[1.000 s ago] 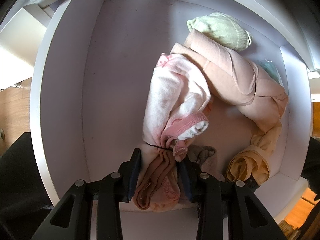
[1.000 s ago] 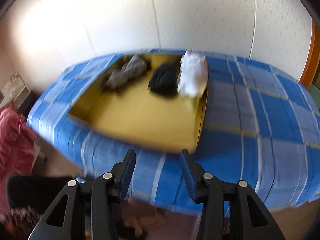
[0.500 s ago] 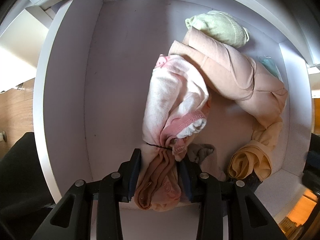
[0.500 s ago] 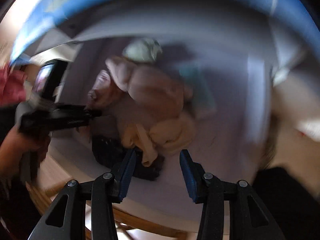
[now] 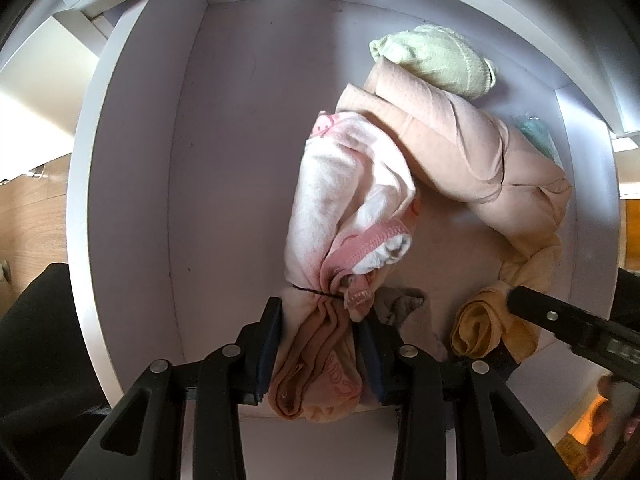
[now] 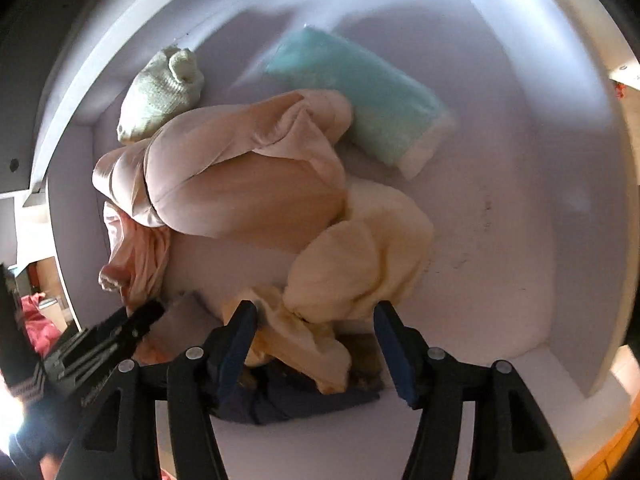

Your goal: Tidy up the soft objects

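Clamping pink garment in left gripper fingers; right gripper fingers opening astride yellow cloth inside drawer.

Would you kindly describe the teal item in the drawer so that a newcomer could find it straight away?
Look into the white drawer of soft clothes, at the far side from the right gripper. Behind the big peach bundle, beside the pale green knit, lies the teal folded piece. It alone is blue-green and flat, with a white end.
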